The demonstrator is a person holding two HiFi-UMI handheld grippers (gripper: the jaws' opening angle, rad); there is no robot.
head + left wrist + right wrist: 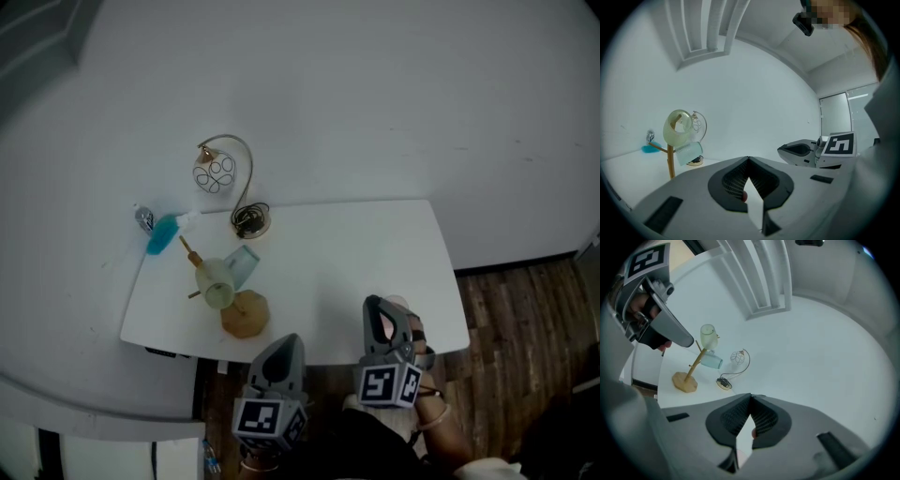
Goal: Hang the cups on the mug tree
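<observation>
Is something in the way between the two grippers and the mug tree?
Nothing visible. Only bare table lies between the left gripper, the right gripper and the mug tree; the wire ornament stands beyond it.

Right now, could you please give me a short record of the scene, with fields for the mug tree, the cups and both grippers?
Mug tree: wooden, standing on the left part of the white table
Pale green cup: on the tree
Light blue cup: on the tree, beside the green one
Teal cup: at a far branch tip
Wire ornament: behind the tree
Left gripper: jaws shut, empty
Right gripper: jaws shut, empty
</observation>
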